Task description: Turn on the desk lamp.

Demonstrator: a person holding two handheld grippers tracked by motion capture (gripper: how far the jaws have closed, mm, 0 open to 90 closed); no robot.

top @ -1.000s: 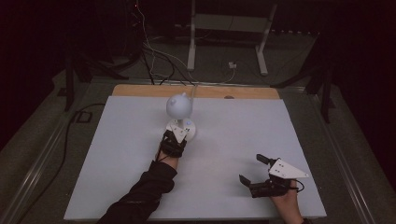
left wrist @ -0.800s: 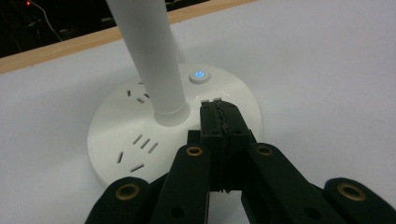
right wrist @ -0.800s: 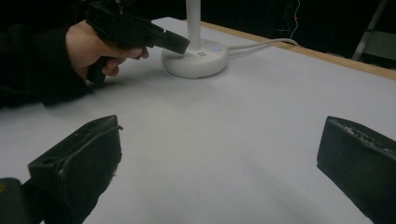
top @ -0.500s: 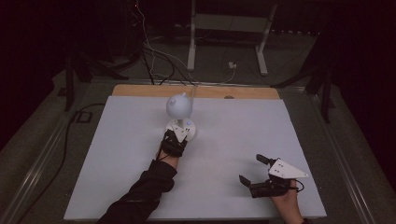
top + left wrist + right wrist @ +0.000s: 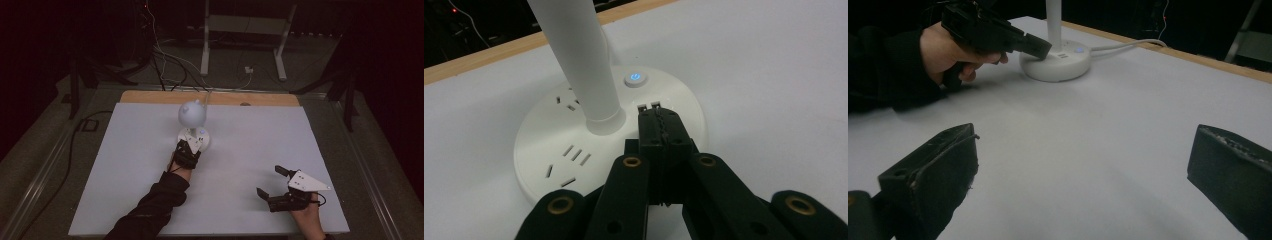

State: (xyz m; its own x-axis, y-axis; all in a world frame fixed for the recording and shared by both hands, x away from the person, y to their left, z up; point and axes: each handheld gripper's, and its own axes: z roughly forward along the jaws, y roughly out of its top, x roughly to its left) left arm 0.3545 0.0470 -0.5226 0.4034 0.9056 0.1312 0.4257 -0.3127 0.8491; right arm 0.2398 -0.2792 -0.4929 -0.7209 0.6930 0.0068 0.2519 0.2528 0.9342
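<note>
A: Two grippers are seen. Nearest, by the bench's near right corner, the right gripper [image 5: 273,184] is held with jaws spread wide and nothing between them.

B: Farther in, the left gripper [image 5: 658,116] is clenched shut, tips resting on the lamp base [image 5: 574,145] toward the far edge, just short of the lit power button [image 5: 634,78].

A: If pressed off-centre, the button could be missed, or the base could be slid.

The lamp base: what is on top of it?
On the lamp base stand a white stem, a lit blue power button and socket slots. The shut jaws of the left gripper rest there, covering part of it.
</note>
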